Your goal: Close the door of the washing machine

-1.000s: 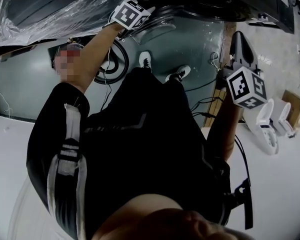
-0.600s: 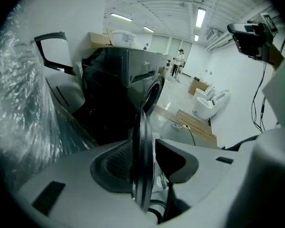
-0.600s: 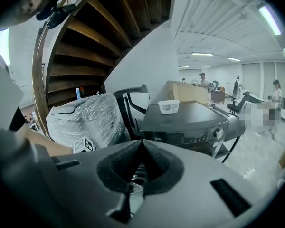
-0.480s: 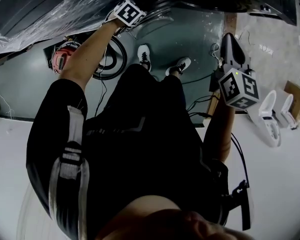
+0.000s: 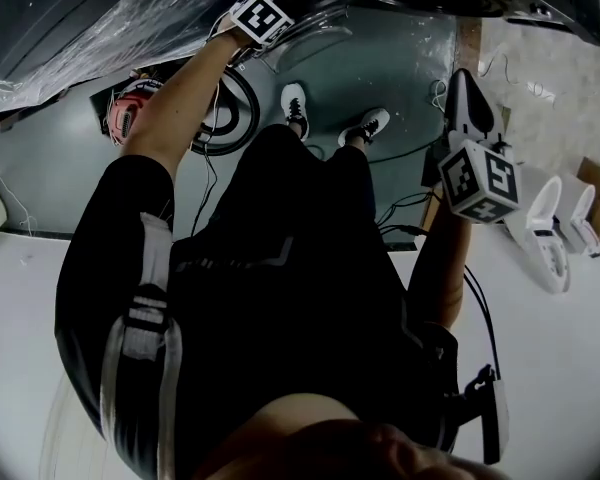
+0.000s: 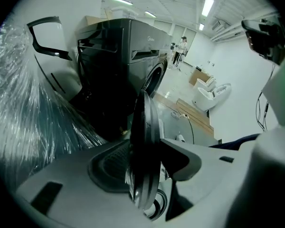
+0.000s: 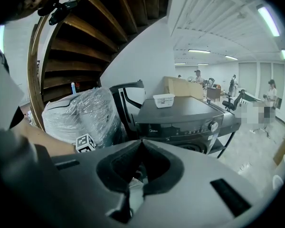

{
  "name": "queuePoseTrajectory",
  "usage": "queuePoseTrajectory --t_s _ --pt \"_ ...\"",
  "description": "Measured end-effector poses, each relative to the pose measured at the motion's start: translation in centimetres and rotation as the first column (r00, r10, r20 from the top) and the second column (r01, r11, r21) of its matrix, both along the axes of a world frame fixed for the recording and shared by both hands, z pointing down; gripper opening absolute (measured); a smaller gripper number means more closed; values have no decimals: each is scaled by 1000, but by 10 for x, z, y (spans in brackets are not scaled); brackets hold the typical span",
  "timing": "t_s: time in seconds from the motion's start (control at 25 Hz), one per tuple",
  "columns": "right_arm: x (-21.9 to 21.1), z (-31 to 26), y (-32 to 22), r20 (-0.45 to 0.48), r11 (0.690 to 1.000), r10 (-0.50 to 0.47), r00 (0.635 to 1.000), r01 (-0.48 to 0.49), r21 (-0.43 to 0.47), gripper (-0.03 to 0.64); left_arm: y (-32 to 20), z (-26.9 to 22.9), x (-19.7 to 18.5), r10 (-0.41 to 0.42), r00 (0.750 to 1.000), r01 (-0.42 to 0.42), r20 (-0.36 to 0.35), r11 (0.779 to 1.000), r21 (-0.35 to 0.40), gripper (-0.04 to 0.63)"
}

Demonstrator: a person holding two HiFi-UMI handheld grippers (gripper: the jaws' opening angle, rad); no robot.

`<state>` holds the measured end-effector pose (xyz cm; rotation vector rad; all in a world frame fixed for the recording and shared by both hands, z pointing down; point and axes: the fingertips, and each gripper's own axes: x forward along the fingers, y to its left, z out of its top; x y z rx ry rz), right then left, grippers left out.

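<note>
- Glass-fronted and dark-rimmed, the round washing machine door (image 6: 145, 122) stands swung out from the front of the black front-loading washing machine (image 6: 118, 56), edge-on to us.
- Its rim runs top to bottom between the jaws of the left gripper (image 6: 147, 167). They have just been opening and stand wide, straddling the rim without, as we judge, clamping it.
- Our left arm reaches forward and steeply down, and is by far the nearer.
- Our right gripper (image 7: 140, 146) hangs well apart at our right side, jaws together on nothing.
</note>
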<state>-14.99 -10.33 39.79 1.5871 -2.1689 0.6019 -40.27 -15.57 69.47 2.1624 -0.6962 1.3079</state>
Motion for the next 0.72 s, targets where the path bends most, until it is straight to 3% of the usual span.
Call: queuePoseTrajectory --t_s 0.52,0.72 --pt "10 11 5 28 999 43 999 -43 -8 5 9 2 4 -63 998 63 15 998 -27 172" --pt "14 16 9 22 999 43 999 -43 -12 5 19 0 17 -18 999 18 26 1000 8 169"
